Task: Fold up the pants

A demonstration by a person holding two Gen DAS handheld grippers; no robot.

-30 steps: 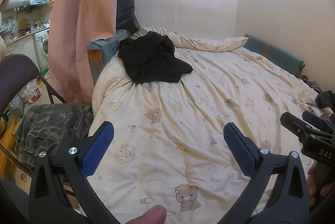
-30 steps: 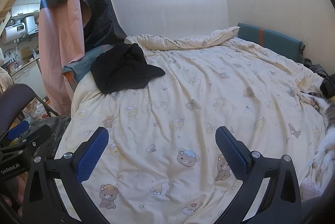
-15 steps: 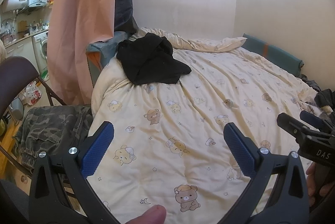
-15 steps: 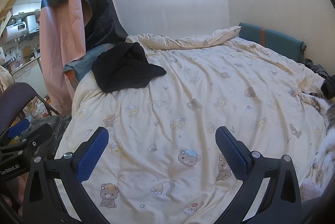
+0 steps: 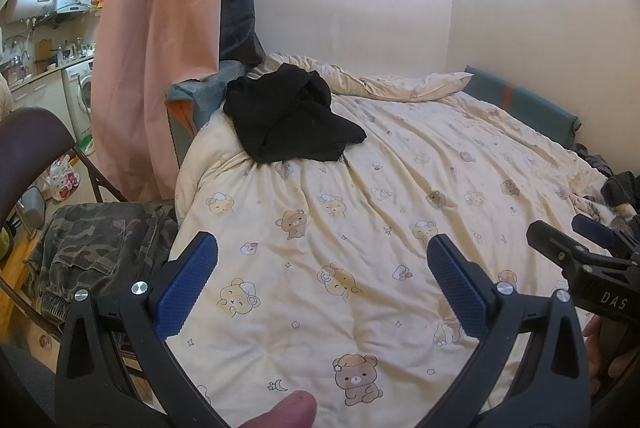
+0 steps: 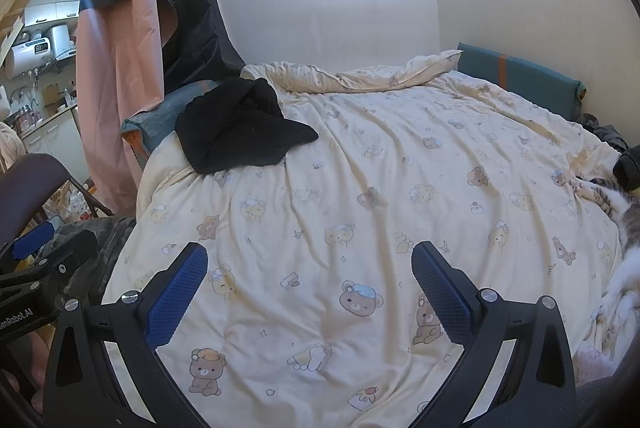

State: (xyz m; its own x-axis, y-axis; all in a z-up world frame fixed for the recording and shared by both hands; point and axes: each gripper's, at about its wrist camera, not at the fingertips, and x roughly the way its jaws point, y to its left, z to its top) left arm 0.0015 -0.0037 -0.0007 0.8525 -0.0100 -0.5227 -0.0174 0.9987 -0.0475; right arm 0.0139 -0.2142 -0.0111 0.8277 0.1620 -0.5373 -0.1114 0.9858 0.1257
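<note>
Pre-grasp stage, nothing picked up. Left gripper [image 5: 322, 278] has its jaws wide apart, empty, hovering over the near part of the bed [image 5: 400, 211], which has a cream bear-print duvet. Right gripper [image 6: 310, 286] is the same: jaws apart, holding nothing, over the duvet just beside the left one.

Which garment is the pants is unclear. Two candidates:
- black garment [image 5: 288, 119], crumpled in a heap at the far left corner of the bed, well away from both grippers; also visible in the right view [image 6: 240, 127].
- camouflage garment [image 5: 92, 252], draped on a chair [image 5: 28, 143] left of the bed, near the left gripper. It has a patch pocket, so likely cargo pants.

A cat [image 6: 616, 211] lies at the bed's right edge.

Judged step: reach for the pants, folding not begun. Next move calls for carrying a gripper to the chosen garment, closing on waistband or hem, then dragging it onto open duvet to spread flat. Keep clear of the cat.
</note>
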